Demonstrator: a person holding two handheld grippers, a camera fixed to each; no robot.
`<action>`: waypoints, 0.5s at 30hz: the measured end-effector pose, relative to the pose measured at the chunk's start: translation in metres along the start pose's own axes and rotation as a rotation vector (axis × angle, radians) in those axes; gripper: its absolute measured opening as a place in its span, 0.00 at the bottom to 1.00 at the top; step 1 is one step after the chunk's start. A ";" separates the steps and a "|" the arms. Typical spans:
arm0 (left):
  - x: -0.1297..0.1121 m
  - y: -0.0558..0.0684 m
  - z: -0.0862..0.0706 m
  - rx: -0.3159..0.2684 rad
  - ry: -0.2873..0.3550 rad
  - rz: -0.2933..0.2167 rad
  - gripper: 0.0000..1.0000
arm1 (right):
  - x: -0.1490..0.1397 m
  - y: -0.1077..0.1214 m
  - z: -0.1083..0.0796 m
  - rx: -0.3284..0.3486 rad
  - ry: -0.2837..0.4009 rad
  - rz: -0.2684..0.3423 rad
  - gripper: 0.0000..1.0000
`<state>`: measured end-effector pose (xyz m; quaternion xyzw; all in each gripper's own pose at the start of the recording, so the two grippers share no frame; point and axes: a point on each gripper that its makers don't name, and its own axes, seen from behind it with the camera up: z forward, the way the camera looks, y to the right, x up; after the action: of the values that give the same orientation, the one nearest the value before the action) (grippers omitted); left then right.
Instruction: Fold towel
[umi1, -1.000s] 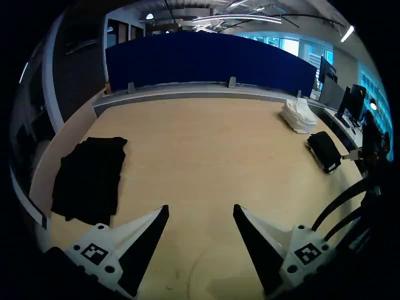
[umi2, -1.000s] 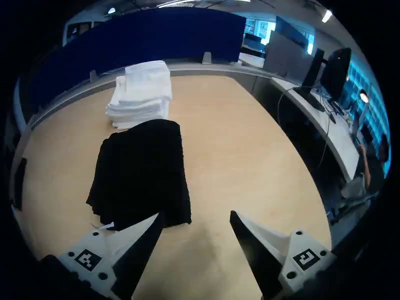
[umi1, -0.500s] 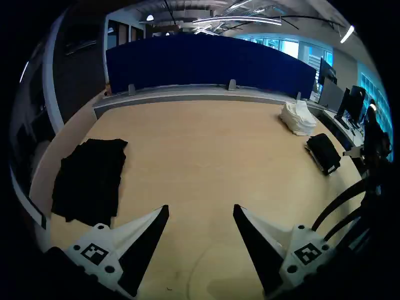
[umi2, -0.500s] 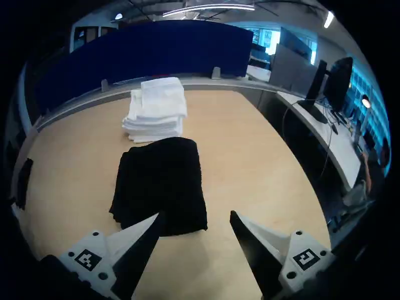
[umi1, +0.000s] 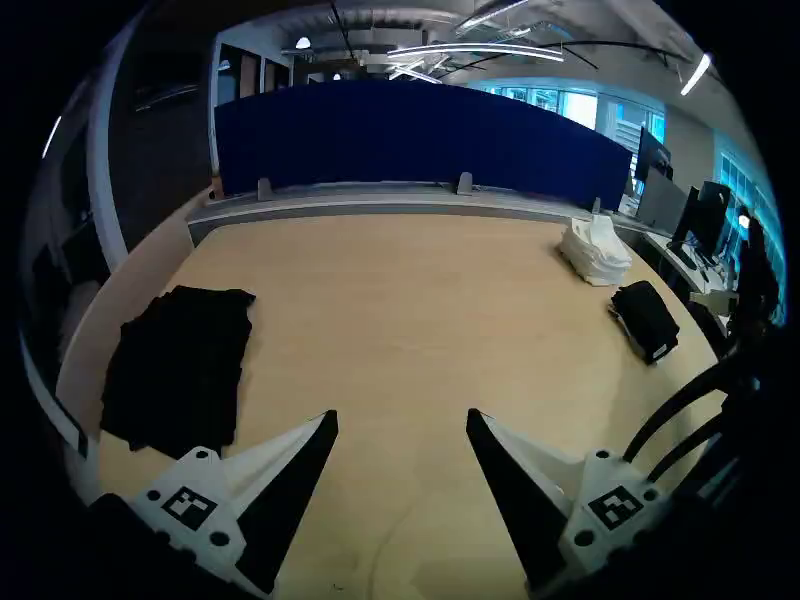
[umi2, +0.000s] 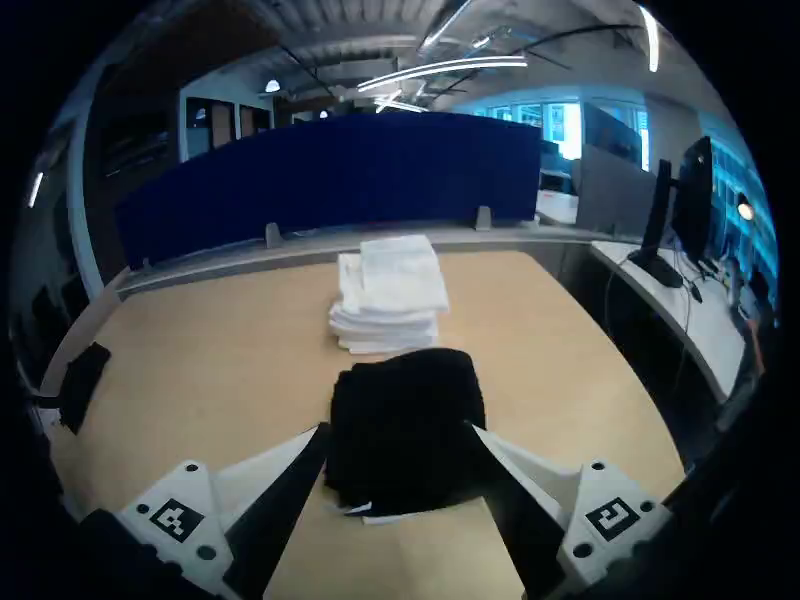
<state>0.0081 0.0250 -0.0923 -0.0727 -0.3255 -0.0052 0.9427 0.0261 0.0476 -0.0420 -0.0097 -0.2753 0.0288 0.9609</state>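
This is looking like an open-plan office. A long dark blue partition screen is running along the far edge of a wide wooden tabletop. Computer monitors are standing on a neighbouring desk. Strip lights are hanging under an exposed ceiling, and daylight is coming through large windows behind.

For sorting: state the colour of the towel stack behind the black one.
The stack is white; clearest in right gripper view.
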 end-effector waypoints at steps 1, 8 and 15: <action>0.002 -0.001 0.000 0.000 0.006 0.000 0.96 | 0.005 -0.005 -0.001 0.006 0.024 -0.002 1.00; 0.013 -0.004 0.002 -0.005 0.043 -0.012 0.95 | 0.035 -0.030 -0.010 0.014 0.169 0.001 1.00; 0.029 -0.008 0.003 -0.009 0.104 -0.027 0.96 | 0.056 -0.052 -0.023 0.041 0.280 0.010 1.00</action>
<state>0.0288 0.0183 -0.0712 -0.0722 -0.2771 -0.0230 0.9579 0.0885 -0.0015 -0.0299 0.0048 -0.1376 0.0378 0.9898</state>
